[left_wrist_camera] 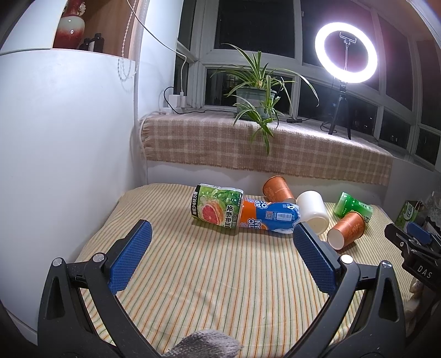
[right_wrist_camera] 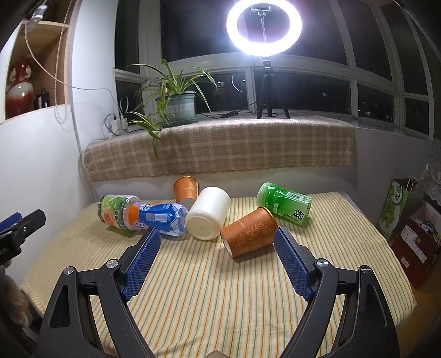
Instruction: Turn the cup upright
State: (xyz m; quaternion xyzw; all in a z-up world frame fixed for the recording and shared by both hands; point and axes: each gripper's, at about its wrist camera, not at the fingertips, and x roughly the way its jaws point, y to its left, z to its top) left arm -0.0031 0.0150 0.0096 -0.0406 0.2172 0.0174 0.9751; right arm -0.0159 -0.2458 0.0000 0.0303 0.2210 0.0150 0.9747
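**Right wrist view: both claws wide, cups lying down**

Right wrist view shows the right claw point(right_wrist_camera: 217, 236) spread wide above the striped cloth point(right_wrist_camera: 220, 297), holding nothing. Just past its tips an orange cup point(right_wrist_camera: 249, 234) lies on its side, mouth turned toward the camera and to the left. A white cup point(right_wrist_camera: 208, 216) lies just left of it, flat bottom facing the camera, and the two look like they touch. Behind the orange cup lies a green bottle point(right_wrist_camera: 284, 203) on its side. Left of the white cup lies a blue bottle point(right_wrist_camera: 154, 217), with a grapefruit bottle point(right_wrist_camera: 114, 209) at its far end. A second orange cup point(right_wrist_camera: 186, 188) sits behind the white one; I cannot tell for sure how it stands. The other claw's tip pokes in at the left edge.

Left wrist view shows the left claw point(left_wrist_camera: 220, 234) also spread wide and holding nothing, over the same cloth. Its right finger point(left_wrist_camera: 314, 256) covers the near end of the blue bottle.

Farther back, a checked cloth point(right_wrist_camera: 220, 146) covers the window ledge. A plant point(right_wrist_camera: 176, 102) and a ring light point(right_wrist_camera: 263, 26) stand on it.
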